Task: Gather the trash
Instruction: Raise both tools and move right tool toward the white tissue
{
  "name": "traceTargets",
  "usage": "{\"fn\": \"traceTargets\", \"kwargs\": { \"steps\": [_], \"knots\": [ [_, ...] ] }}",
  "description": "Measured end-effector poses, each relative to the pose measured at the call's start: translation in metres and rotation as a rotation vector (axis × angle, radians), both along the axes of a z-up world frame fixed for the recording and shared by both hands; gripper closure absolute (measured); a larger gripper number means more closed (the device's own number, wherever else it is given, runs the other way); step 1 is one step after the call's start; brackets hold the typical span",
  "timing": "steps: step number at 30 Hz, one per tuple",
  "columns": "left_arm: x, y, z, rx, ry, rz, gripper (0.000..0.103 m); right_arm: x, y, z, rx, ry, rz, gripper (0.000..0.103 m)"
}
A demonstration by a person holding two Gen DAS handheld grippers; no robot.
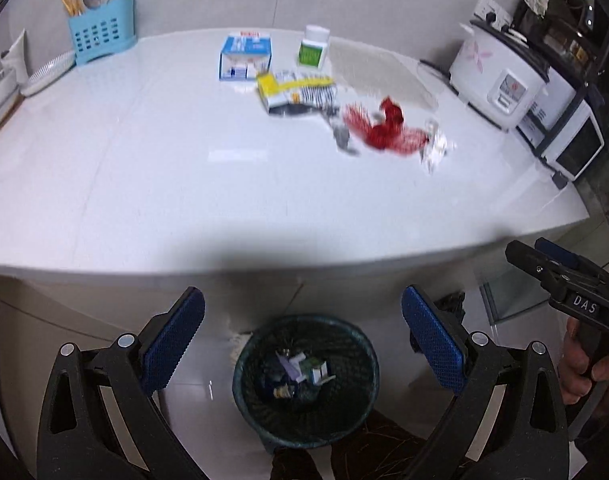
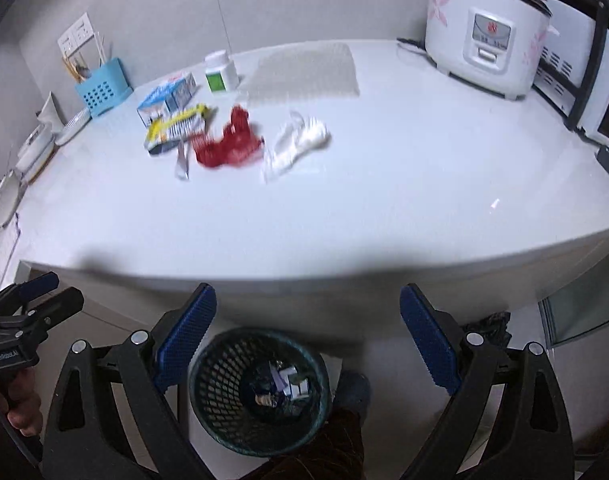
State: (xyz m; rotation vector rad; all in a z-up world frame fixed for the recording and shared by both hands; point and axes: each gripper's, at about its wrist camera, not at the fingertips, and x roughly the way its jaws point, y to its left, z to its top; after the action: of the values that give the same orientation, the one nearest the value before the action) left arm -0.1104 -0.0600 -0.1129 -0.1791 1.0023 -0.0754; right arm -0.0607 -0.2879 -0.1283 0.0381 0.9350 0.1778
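Both grippers hang wide open and empty over the bin (image 2: 258,392) on the floor below the counter edge: the left gripper (image 1: 303,344) and the right gripper (image 2: 308,342) each frame the basket between blue pads. A few scraps already lie at its bottom. Up on the counter (image 1: 144,160), well back from the edge, the remaining trash sits in a loose cluster: a red mesh net (image 2: 228,146), a crumpled white wrapper (image 2: 298,142) just beside it, a small silvery scrap (image 2: 181,162), a yellow-striped packet (image 2: 176,128), a blue carton (image 2: 166,98) and a green-labelled bottle (image 2: 220,72).

Risks from here look plain enough. The net is limp and open-weave, so a pinch may catch only a strand, or drag the silvery scrap touching it off the counter. The wrapper is light and could slip the pads on the carry. Whether the bottle counts as trash is unclear. A rice cooker (image 2: 486,28) stands well clear at the right.
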Motion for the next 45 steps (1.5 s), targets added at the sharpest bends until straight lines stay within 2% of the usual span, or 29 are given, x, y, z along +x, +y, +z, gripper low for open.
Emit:
{"fn": "traceTargets", "kwargs": {
  "steps": [4,11,19,27,29,36,39,44,45],
  "knots": [
    [0.023,0.001,0.023,0.026,-0.025,0.023,0.006,0.023,0.003,0.019,0.013,-0.017,-0.002,0.014],
    [0.067,0.008,0.047,0.015,-0.043,0.069,0.006,0.063,0.003,0.044,0.021,-0.022,0.006,0.014],
    [0.124,0.007,0.056,0.006,-0.034,0.091,0.006,0.113,0.006,0.045,0.016,0.026,0.012,0.014],
    [0.185,0.0,0.043,0.021,0.023,0.104,0.006,0.163,0.011,0.027,-0.018,0.14,0.007,0.018],
    [0.2,-0.001,0.034,0.024,0.05,0.107,0.006,0.171,0.014,0.021,-0.019,0.171,0.01,0.021],
    [0.236,0.0,0.007,0.023,0.126,0.145,0.006,0.188,0.021,0.002,-0.03,0.246,0.016,0.023],
    [0.245,0.0,-0.003,0.035,0.15,0.157,0.006,0.194,0.023,-0.006,-0.031,0.277,0.017,0.028],
    [0.256,0.001,-0.018,0.051,0.194,0.177,0.007,0.2,0.025,-0.023,-0.039,0.336,0.021,0.045],
    [0.257,0.001,-0.02,0.052,0.2,0.181,0.007,0.2,0.025,-0.022,-0.042,0.322,0.018,0.048]
  ]
}}
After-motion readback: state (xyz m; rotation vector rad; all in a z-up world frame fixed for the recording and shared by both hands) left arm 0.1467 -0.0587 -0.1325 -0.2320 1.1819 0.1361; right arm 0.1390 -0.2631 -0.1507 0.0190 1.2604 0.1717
